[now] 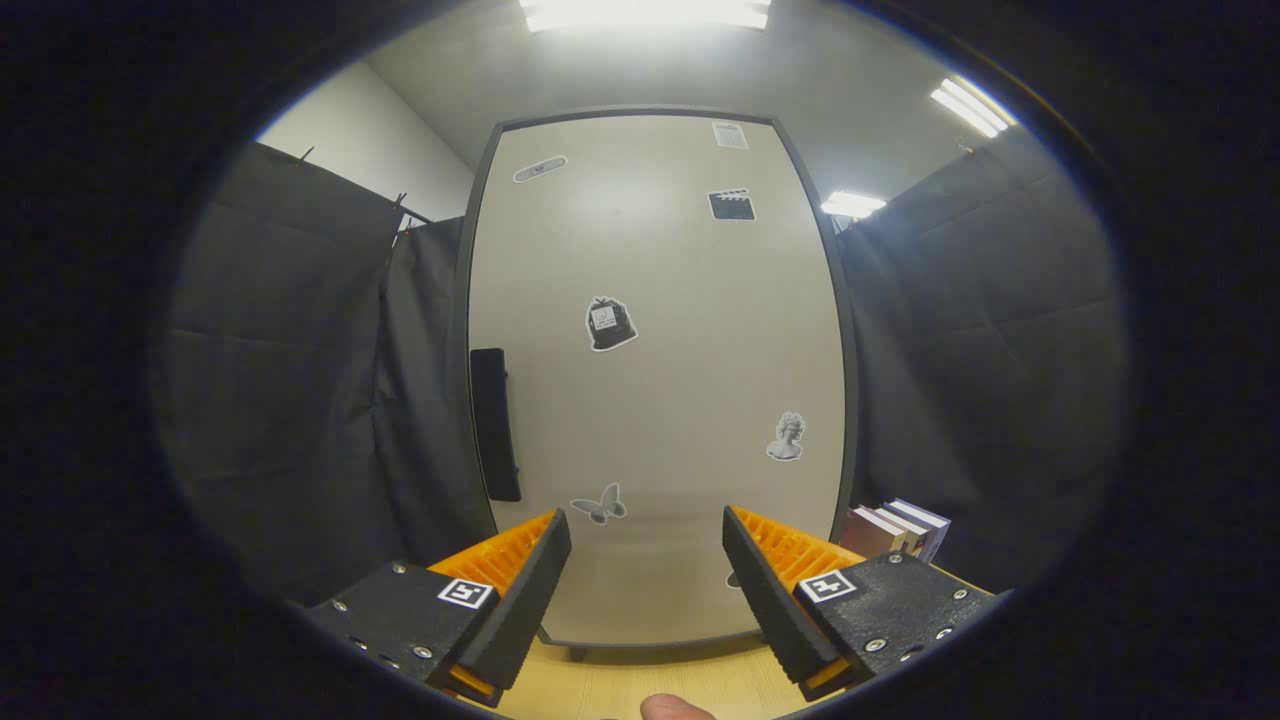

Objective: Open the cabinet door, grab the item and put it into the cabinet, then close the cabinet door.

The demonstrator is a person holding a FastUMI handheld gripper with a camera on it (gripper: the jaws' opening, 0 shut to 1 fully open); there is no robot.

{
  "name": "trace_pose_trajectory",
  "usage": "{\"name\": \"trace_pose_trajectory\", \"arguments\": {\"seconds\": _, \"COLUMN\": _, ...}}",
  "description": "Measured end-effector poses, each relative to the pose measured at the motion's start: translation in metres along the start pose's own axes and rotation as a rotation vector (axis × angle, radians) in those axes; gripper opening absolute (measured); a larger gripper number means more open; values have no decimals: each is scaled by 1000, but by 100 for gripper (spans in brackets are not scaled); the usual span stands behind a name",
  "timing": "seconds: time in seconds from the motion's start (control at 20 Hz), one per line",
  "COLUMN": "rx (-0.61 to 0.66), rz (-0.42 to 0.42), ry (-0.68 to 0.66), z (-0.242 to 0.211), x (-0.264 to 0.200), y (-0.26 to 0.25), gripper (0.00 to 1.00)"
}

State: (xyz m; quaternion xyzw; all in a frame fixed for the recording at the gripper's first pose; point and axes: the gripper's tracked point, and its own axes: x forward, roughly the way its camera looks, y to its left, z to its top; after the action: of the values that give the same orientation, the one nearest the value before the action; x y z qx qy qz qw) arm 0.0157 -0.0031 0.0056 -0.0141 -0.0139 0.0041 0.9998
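Observation:
A tall pale cabinet door (660,380) with a dark frame stands shut straight ahead of me, with several small stickers on it. Its black vertical handle (495,422) sits on the door's left side, beyond and a little left of my left finger. My gripper (647,540) is open, its fingers spread wide with nothing between them, and it faces the lower part of the door. A few books (897,530) stand upright just right of the cabinet, beyond my right finger.
Black cloth walls close in on both sides of the cabinet. A light wooden surface (640,680) lies below the fingers, running up to the cabinet's base. A fingertip of a person (675,708) shows at the near edge.

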Motion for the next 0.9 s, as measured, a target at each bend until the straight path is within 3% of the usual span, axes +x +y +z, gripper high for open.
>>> {"name": "trace_pose_trajectory", "arguments": {"seconds": 0.9, "rx": 26, "rz": -8, "ry": 86, "z": -25, "x": 9, "y": 4, "gripper": 95}}
